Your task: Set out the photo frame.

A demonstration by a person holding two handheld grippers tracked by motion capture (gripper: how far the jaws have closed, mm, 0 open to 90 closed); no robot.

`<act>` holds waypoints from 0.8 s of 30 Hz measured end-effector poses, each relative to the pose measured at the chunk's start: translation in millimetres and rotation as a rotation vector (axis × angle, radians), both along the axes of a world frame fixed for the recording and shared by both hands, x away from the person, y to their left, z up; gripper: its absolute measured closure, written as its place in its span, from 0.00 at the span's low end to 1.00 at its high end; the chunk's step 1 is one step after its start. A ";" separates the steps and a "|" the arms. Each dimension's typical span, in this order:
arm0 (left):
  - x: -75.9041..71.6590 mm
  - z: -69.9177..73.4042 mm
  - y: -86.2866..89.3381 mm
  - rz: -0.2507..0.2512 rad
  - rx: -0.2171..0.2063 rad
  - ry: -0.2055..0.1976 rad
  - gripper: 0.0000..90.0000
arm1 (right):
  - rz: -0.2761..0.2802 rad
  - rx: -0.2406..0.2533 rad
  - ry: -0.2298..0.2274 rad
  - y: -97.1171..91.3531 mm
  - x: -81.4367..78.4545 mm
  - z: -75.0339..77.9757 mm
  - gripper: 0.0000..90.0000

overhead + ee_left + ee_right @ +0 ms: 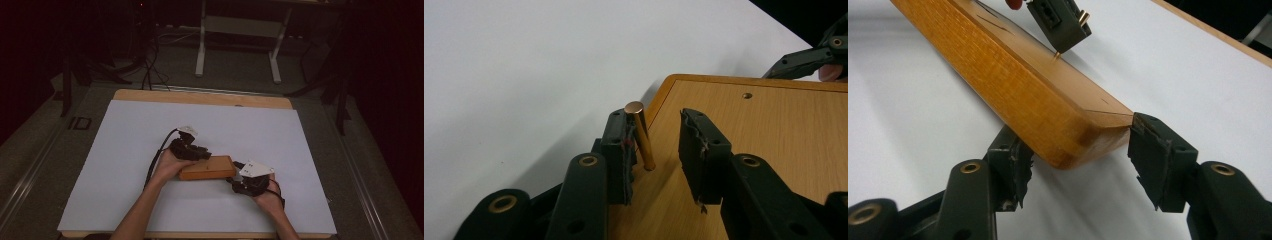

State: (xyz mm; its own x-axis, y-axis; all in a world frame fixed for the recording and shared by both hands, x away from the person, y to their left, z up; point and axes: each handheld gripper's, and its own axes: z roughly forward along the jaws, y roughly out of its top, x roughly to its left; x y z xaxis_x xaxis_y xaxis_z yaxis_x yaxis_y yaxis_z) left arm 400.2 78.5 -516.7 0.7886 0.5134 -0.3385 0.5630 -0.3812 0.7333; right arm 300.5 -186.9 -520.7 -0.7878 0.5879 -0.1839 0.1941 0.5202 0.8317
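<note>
That slim brass-coloured metal pin (pixel 640 135) stands nearly upright in its hole near the corner of the flat rectangular wooden block (pixel 207 168) on the white table sheet (pixel 125 150). Your left gripper (pixel 659 145) is spread, one pad beside the pin. Your right gripper (pixel 1083 155) brackets the block's end corner, jaws apart.

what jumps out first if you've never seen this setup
A thick orange-brown wooden block lies mid-table on the white sheet, between two black claws. In the left gripper view a slim brass pin stands in the block's top, between the left claw's spread pads. The right claw straddles the block's near corner.
</note>
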 end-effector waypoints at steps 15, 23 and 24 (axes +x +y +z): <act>-2.6 1.0 2.4 -0.024 0.007 0.002 0.73 | 0.032 -0.003 -0.058 3.3 -6.3 4.3 0.49; -2.5 0.7 1.1 -0.038 0.029 -0.007 0.73 | 0.035 0.008 -0.058 2.4 -5.0 3.4 0.49; -2.5 0.7 1.1 -0.038 0.029 -0.007 0.73 | 0.035 0.008 -0.058 2.4 -5.0 3.4 0.49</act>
